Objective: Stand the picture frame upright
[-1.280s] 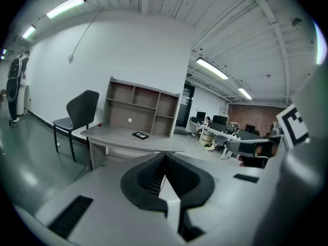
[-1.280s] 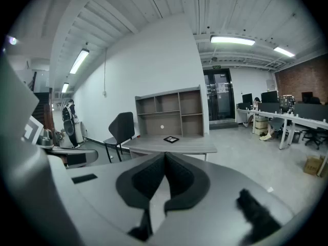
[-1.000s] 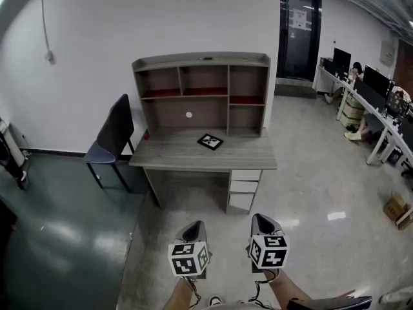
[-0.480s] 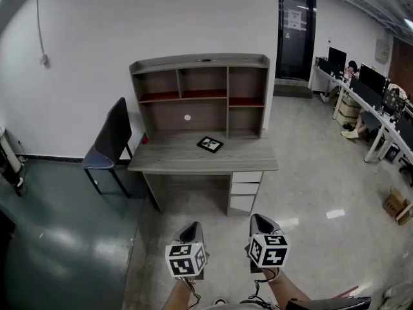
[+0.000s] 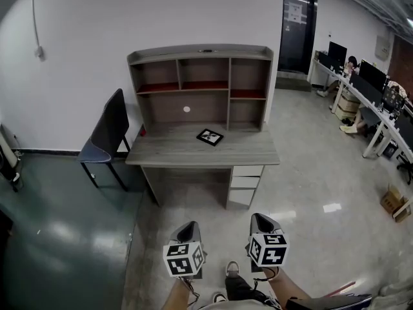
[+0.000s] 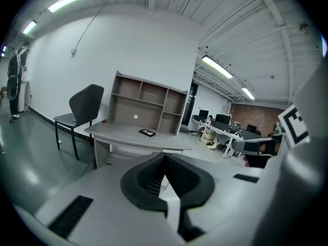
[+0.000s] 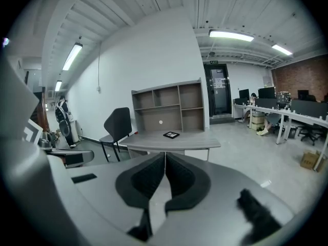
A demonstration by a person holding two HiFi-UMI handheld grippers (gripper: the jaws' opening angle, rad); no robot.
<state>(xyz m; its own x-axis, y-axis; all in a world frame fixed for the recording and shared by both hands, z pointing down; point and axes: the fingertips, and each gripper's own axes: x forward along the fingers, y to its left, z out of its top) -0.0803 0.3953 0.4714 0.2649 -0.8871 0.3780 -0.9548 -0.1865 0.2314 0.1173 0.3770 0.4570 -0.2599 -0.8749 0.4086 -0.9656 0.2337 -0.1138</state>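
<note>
1. Head view: the left claw [image 5: 188,230] and the right claw [image 5: 261,221] were held side by side and apart, low over the pale floor [image 5: 310,173], each with its marker cube toward the camera.
2. The picture frame [image 5: 210,136] lay flat on the grey counter [image 5: 168,155], well ahead of both claws and roughly between their lines.
3. A shelf unit [image 5: 201,86] stood on the far part of the counter beyond the frame. A dark chair [image 5: 107,133] stood ahead and to the left of the left claw, and drawers [image 5: 244,183] sat under the counter ahead of the right claw.
4. Left gripper view: the left claw [image 6: 164,160] had its jaws pressed together at the tips, with nothing between them.
5. The picture frame [image 6: 147,132] lay flat on the counter [image 6: 115,132], well ahead of this claw and a little left of its tips, with the chair [image 6: 83,102] further left.
6. Right gripper view: the right claw [image 7: 164,160] also had its jaws pressed together, with nothing pinched.
7. The picture frame [image 7: 171,135] lay flat on the counter [image 7: 189,143] well ahead of this claw, almost in line with its tips. The chair [image 7: 118,126] stood ahead to the left.
</note>
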